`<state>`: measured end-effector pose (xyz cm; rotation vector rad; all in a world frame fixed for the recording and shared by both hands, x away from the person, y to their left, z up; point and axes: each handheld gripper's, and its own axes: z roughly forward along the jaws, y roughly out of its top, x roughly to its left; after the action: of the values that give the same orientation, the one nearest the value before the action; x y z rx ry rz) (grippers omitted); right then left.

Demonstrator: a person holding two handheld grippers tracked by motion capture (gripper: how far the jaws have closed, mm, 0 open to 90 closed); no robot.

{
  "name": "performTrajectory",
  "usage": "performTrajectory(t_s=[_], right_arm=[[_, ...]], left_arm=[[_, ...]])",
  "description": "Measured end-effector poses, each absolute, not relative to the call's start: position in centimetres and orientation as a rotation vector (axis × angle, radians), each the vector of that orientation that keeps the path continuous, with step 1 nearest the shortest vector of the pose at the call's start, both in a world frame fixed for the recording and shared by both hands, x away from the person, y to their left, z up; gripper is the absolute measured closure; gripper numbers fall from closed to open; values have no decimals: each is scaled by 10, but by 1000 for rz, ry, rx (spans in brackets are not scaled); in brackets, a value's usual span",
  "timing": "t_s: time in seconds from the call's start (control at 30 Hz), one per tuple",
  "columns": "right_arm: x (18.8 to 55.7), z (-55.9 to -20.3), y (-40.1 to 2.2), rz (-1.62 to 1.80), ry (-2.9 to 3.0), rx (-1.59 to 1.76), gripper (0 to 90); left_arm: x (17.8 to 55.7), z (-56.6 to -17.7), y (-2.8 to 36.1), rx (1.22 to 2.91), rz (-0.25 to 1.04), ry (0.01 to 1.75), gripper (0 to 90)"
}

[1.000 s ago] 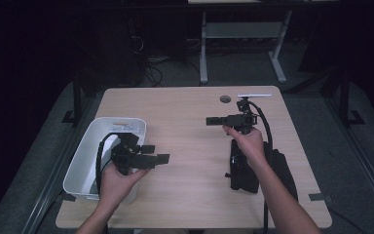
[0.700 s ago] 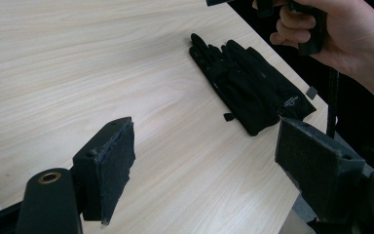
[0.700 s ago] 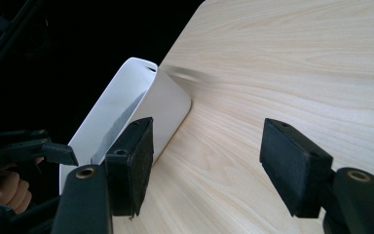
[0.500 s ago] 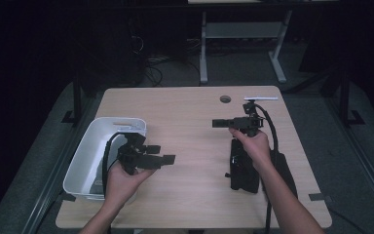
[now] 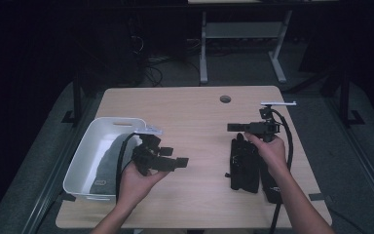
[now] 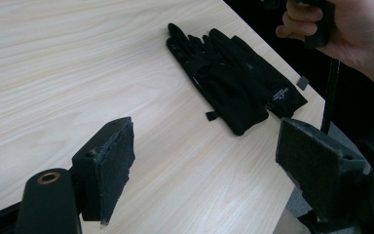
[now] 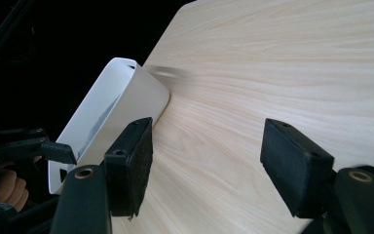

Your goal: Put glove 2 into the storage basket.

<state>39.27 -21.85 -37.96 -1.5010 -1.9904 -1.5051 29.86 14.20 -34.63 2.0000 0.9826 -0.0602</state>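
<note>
Two black fabric gloves (image 5: 246,163) are lying flat, side by side and overlapping, near the right edge of the table (image 5: 195,117), fingers pointing away from the person; the left gripper view shows soft matte cloth with a small pale logo at one cuff. One right gripper (image 5: 237,127) is hovering just beyond their fingertips, its jaws standing wide with nothing between the two pads. One left gripper (image 5: 175,161) is hanging over mid-table, likewise gaping and holding nothing. One white plastic bin (image 5: 80,168), rectangular with rounded corners, is sitting at the left edge of the pale wood-grain tabletop.
</note>
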Motion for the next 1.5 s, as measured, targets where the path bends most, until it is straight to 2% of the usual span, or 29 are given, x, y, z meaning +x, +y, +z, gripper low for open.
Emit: performTrajectory(t_s=[0.77, 1.5], right_arm=[[361, -393, -279, -1491, -1987, -1608, 360], [343, -406, -311, -1459, -2000, -1673, 360]], left_arm=[[301, -362, 97, 2037, -118, 930, 213], [300, -375, 60, 2073, -151, 879, 212]])
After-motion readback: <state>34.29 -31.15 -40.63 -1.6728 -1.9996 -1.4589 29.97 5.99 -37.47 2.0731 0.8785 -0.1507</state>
